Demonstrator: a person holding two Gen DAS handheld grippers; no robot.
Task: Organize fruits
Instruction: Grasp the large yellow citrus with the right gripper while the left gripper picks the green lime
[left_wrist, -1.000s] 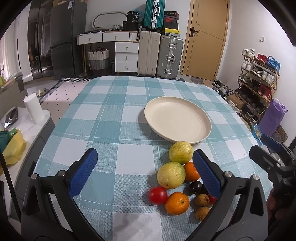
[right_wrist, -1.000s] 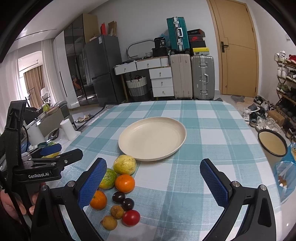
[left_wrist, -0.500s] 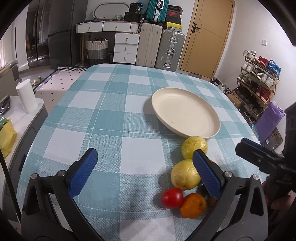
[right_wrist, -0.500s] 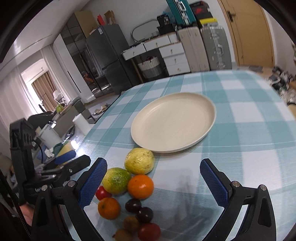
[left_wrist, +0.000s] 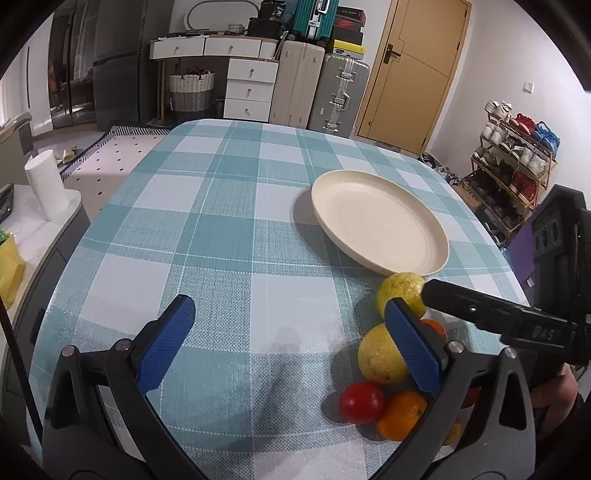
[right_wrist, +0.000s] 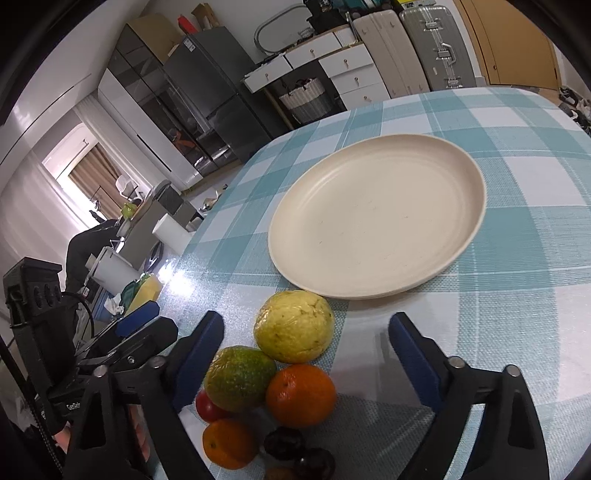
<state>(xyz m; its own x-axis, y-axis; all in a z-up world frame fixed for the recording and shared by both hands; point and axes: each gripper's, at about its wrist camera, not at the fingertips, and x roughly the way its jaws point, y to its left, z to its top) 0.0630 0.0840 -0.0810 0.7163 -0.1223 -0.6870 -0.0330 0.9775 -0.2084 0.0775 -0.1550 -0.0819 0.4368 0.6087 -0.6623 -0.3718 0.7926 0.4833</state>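
Fruit is sitting heaped on the checked tabletop (right_wrist: 517, 295) at six o'clock of the empty cream plate (right_wrist: 376, 218). Right gripper (right_wrist: 306, 343), released, is framing the round yellow-green guava (right_wrist: 293, 326) dead ahead; left gripper (left_wrist: 288, 339), released, is idling.

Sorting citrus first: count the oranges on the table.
2. One orange sits just below the yellow guava, between the right tongs' open fingers. The other orange lies nearer, under the red tomato. More fruit may hide behind the tongs.
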